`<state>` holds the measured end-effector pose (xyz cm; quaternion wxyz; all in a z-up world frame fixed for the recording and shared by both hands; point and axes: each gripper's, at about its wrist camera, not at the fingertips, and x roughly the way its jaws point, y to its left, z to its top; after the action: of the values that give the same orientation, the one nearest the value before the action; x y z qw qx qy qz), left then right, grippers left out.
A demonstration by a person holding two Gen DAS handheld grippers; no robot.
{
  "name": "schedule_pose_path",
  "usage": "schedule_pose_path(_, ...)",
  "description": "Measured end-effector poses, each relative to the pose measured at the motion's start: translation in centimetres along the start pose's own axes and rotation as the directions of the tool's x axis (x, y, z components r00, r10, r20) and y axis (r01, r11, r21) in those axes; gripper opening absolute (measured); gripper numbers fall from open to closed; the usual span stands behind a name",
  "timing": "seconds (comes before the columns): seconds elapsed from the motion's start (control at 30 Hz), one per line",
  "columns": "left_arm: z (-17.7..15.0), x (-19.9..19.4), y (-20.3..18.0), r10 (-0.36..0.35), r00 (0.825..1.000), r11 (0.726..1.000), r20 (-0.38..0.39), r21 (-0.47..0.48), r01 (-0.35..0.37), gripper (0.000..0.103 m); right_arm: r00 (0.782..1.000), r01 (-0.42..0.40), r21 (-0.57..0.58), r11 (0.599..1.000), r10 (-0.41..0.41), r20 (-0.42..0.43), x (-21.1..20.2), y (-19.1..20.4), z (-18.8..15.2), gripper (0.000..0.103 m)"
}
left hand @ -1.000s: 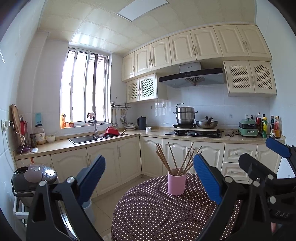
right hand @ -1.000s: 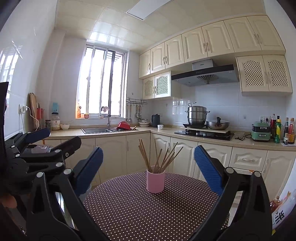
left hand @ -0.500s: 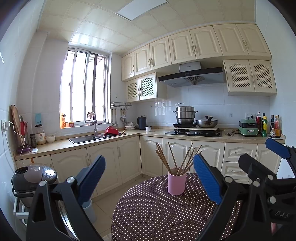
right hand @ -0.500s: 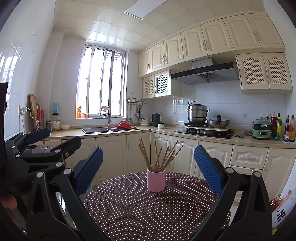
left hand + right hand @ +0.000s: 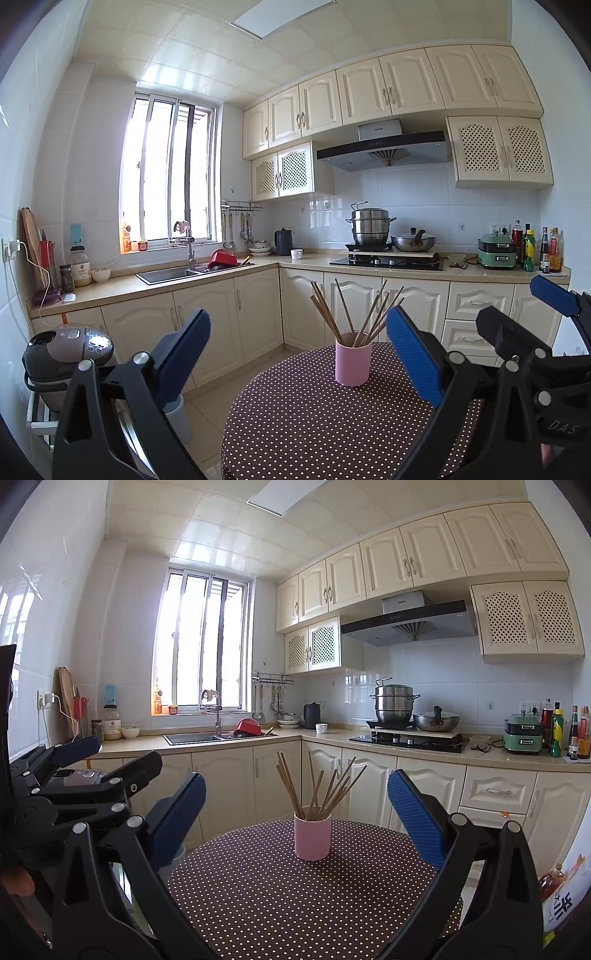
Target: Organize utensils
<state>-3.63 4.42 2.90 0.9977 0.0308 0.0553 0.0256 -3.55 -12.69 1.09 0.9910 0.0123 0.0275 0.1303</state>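
Almost nothing has moved since the earlier frames; both views have only drifted slightly. The pink cup [image 5: 312, 836] of wooden chopsticks [image 5: 317, 788] stands upright on the far part of the dotted round worktop [image 5: 295, 901], with nothing between it and the grippers. The right gripper [image 5: 295, 819] and left gripper [image 5: 297, 345] hover near, fingers spread wide and empty. Far behind stand a steamer pot [image 5: 369, 228] and sink [image 5: 166, 275]. "DAS" reads on the right gripper's body in the left view.
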Motion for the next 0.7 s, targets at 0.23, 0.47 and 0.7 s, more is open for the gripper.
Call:
schedule_pose_path(0.23, -0.10, 0.13, 0.02, 0.001, 1.000, 1.000, -0.002, 0.000, -0.001, 0.094, 1.000, 0.000, 0.003, 1.000, 0.000, -0.003, 0.05, 0.10, -0.10, 0.097)
schedule_pose_path(0.47, -0.25, 0.41, 0.02, 0.003, 1.000, 1.000, -0.007, 0.001, -0.003, 0.094, 1.000, 0.000, 0.006, 1.000, 0.000, -0.009, 0.13, 0.22, -0.32, 0.097)
schedule_pose_path(0.7, -0.25, 0.43, 0.02, 0.004, 1.000, 1.000, -0.008, 0.001, -0.004, 0.094, 1.000, -0.002, 0.009, 1.000, 0.002, -0.011, 0.19, 0.24, -0.43, 0.097)
